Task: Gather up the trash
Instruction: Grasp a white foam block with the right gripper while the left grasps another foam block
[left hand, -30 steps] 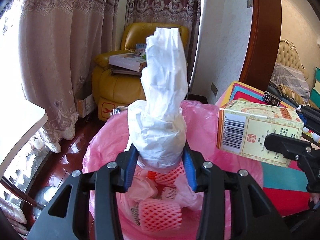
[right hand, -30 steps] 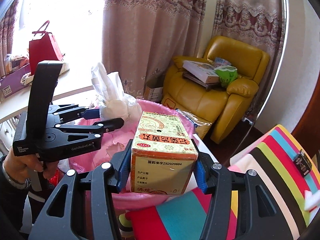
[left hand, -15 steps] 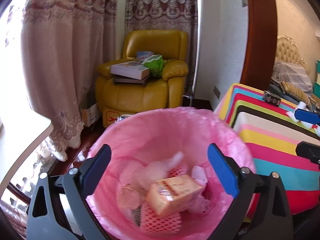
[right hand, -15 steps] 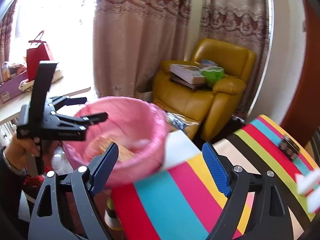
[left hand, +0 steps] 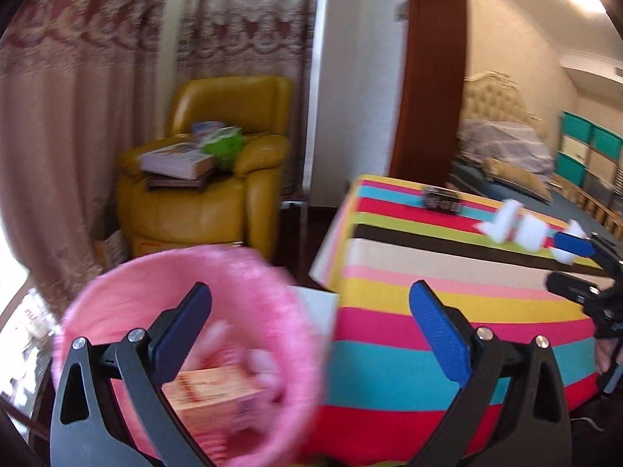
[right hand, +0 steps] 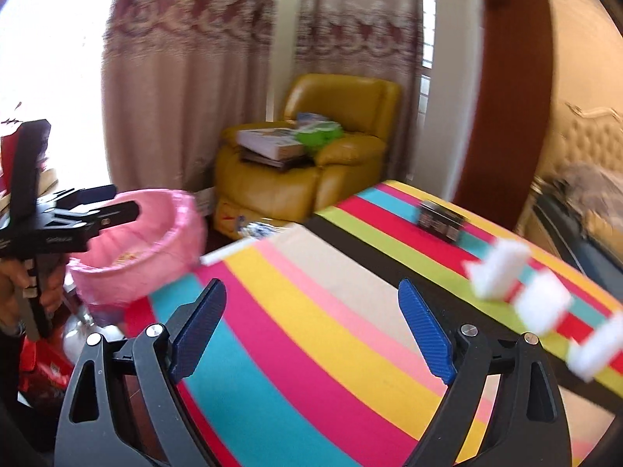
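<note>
The pink-lined trash bin [left hand: 128,292] sits low and left in the left wrist view, with a yellow carton [left hand: 210,393] and red foam nets lying inside. My left gripper [left hand: 307,299] stands open and empty over the bin's right rim. My right gripper [right hand: 311,292] hangs above the striped tablecloth [right hand: 296,334]; its jaws are opening with nothing between them. Three blurred white scraps [right hand: 498,272] and a small dark box [right hand: 442,220] lie on the cloth to its right. The bin [right hand: 148,241] shows at its left, with the left gripper [right hand: 120,199] over it.
A yellow armchair [left hand: 210,179] stacked with books stands by the curtains behind the bin. A dark wooden door frame [left hand: 432,78] rises past the table. A bed [left hand: 506,148] lies in the far room. A person's hand [right hand: 23,284] holds the left gripper's handle.
The left gripper let go of the white tissue wad and the right let go of the yellow carton; both dropped into the bin. Both grippers opened wide and swung right toward the striped table.
</note>
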The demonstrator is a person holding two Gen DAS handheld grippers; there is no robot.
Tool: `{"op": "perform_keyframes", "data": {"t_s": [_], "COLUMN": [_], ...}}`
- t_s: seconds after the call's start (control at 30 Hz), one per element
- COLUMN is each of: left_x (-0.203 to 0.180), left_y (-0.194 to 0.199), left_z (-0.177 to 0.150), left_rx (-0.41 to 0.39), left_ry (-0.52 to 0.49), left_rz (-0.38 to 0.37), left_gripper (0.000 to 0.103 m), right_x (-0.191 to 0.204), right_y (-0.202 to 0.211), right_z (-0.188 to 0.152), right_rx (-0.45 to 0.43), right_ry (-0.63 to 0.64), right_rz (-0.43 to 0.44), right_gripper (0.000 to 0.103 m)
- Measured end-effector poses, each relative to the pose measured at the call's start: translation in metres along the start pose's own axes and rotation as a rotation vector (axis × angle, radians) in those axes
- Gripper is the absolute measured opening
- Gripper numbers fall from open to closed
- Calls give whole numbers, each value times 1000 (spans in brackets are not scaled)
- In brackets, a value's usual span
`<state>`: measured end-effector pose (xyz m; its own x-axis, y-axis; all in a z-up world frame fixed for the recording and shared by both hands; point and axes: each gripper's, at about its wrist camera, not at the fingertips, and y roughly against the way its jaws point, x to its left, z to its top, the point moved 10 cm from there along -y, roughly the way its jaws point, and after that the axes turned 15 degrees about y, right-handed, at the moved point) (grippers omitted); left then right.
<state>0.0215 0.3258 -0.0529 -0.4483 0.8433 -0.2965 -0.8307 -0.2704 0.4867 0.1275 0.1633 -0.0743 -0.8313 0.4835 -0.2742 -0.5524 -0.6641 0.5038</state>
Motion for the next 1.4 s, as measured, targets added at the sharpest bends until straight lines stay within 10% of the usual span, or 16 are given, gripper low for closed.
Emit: {"op": "perform_keyframes", "data": {"t_s": [0.47, 0.9, 1.17, 1.4], "left_x": [-162, -276, -312, -355], "left_y": [-73, -164, -215, -248], "left_z": [-58, -73, -69, -61], "left_rx": [116, 243, 293, 263], "left_ry": [-137, -239, -199, -223], "left_rz": [-154, -208, -215, -217], "left_gripper": [98, 98, 98, 98], "right_x": [-194, -301, -312, -305], "right_y": [58, 31, 15, 28], "right_z": [-143, -190, -211, -207], "right_rx": [160, 273, 336, 259], "right_ry": [-358, -502, -535, -536], "right_rz": [-405, -523, -511, -528], "right_gripper": [84, 84, 36, 35]}}
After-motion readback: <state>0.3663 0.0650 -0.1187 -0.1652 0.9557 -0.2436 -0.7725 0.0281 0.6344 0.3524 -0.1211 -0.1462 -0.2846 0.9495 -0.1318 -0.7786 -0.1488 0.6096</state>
